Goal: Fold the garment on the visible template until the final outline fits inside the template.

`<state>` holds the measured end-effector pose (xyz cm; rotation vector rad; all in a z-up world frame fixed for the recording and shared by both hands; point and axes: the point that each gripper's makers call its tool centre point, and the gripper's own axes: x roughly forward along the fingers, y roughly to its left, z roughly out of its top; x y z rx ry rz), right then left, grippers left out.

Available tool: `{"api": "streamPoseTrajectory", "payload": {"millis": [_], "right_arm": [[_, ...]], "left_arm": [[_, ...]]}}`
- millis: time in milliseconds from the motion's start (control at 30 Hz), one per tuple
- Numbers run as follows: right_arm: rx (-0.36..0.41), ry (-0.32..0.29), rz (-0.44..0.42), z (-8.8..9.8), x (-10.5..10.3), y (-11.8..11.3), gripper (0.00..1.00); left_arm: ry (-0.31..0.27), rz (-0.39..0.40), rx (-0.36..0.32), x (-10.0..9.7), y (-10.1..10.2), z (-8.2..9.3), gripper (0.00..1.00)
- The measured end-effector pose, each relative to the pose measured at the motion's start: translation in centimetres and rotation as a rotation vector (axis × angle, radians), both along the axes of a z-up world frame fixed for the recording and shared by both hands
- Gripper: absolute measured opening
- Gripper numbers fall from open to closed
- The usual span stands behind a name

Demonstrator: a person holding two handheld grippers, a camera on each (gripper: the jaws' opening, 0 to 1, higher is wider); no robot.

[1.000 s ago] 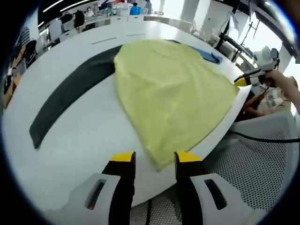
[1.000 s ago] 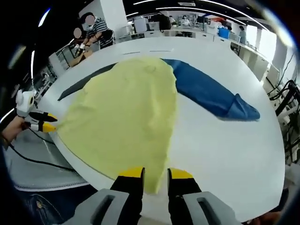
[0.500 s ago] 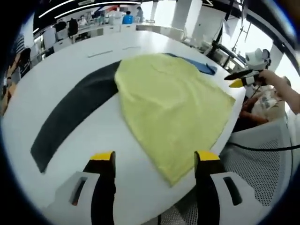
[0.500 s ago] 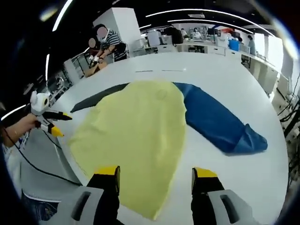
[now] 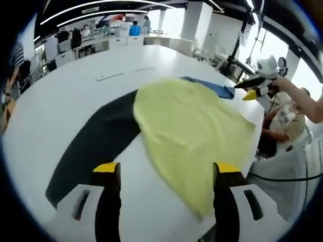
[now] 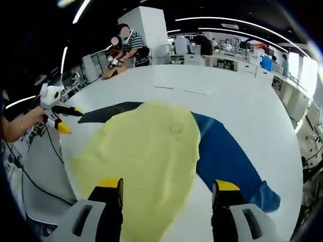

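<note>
Both tools hang released above the white counter [image 5: 60, 101], left tool [image 5: 165, 171] and right tool [image 6: 165, 189] with jaws spread; yellow garment [image 6: 146, 151] lies flat, overlapping the black cloth [image 5: 96, 146] and blue cloth [image 6: 222, 161]

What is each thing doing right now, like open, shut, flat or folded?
yellow garment: spread out on the table, not folded, held by neither gripper.
blue garment: flat, partly under the yellow one.
black garment: flat, partly covered.
left gripper: open, empty.
right gripper: open, empty.
</note>
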<state>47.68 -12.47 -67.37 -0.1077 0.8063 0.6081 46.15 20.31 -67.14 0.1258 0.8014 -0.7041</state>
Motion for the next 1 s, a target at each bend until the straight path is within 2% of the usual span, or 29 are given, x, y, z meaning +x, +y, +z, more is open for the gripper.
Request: {"api": "streamPoseTrajectory", "payload": {"millis": [133,267,433,633,833,1000], "right_arm": [[0.003,-0.023,0.009,1.0,1.8,0.2,0.74],[-0.018,-0.032,0.023,1.1,3.3,0.4,0.79],[-0.011,-0.033,0.04,1.4,5.5,0.4,0.81],[0.048,-0.039,0.061,2.1,7.9,2.2,0.78],[0.008,-0.054,0.087,1.5,10.6,2.7,0.72],[0.02,-0.049,0.101,0.7,12.9,3.4,0.68]], "left_arm": [[-0.016,-0.013,-0.013,1.7,-0.4,0.7,0.72],[-0.019,-0.005,-0.019,3.9,-0.1,0.8,0.74],[-0.039,-0.012,-0.028,5.9,-0.3,1.1,0.74],[-0.042,-0.033,-0.037,8.5,-1.0,0.9,0.72],[-0.063,-0.036,-0.024,11.2,-1.2,0.7,0.71],[-0.073,-0.046,-0.025,13.4,-1.6,0.3,0.68]]}}
